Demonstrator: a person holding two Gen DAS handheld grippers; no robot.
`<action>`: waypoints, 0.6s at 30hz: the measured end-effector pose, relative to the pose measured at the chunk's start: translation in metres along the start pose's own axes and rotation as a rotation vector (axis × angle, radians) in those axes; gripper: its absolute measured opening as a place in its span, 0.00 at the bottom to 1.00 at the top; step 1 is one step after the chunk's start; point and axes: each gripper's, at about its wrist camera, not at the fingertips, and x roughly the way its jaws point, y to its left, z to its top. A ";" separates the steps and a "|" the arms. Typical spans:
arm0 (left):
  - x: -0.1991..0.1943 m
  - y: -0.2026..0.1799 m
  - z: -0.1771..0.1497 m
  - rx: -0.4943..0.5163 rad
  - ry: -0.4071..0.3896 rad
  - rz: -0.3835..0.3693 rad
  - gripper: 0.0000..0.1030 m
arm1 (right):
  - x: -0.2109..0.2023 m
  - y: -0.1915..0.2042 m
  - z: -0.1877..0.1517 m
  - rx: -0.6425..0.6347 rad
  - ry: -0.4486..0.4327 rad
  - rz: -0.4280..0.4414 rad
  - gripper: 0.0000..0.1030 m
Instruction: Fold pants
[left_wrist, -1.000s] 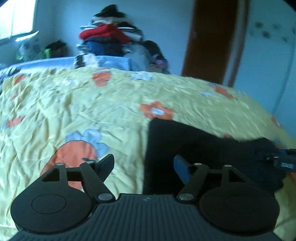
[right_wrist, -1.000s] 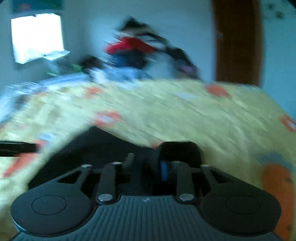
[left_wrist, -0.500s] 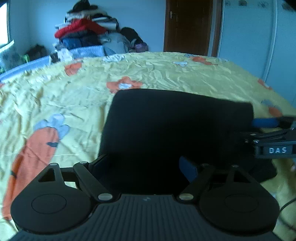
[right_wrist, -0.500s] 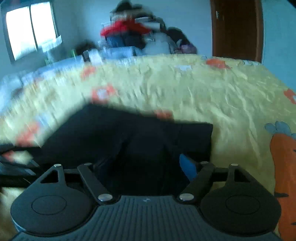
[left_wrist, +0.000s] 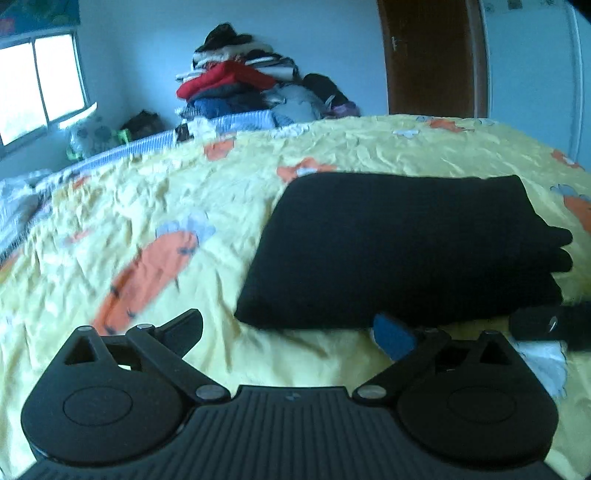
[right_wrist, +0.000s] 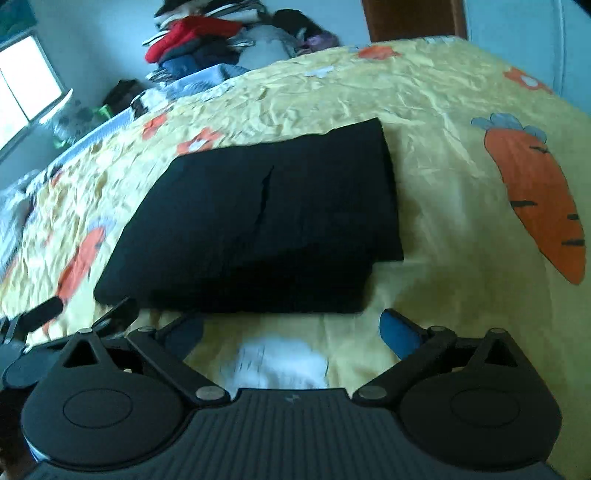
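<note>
The black pants (left_wrist: 402, 243) lie folded in a thick rectangle on the yellow carrot-print bedspread (left_wrist: 184, 206). They also show in the right wrist view (right_wrist: 266, 218). My left gripper (left_wrist: 291, 332) is open and empty, just short of the pants' near edge. My right gripper (right_wrist: 291, 328) is open and empty, also just short of the near edge. The tip of the right gripper (left_wrist: 550, 325) shows at the right edge of the left wrist view. The left gripper's tip (right_wrist: 40, 314) shows at the left of the right wrist view.
A pile of clothes (left_wrist: 240, 88) stands past the bed's far edge. A window (left_wrist: 40, 85) is at far left. A brown door (left_wrist: 428, 55) and a white wardrobe (left_wrist: 532, 62) are at the back right.
Both grippers have let go of the pants and drawn back toward me. The pants now lie flat, folded in a rectangle.
</note>
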 end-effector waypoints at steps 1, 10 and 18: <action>0.001 0.001 -0.003 -0.022 0.014 -0.015 0.98 | 0.000 0.006 -0.005 -0.034 -0.009 -0.013 0.99; 0.012 0.005 -0.018 -0.089 0.045 0.001 0.98 | 0.020 0.024 -0.029 -0.167 -0.067 -0.101 1.00; 0.012 0.001 -0.024 -0.071 0.029 0.005 0.99 | 0.021 0.019 -0.033 -0.165 -0.126 -0.100 1.00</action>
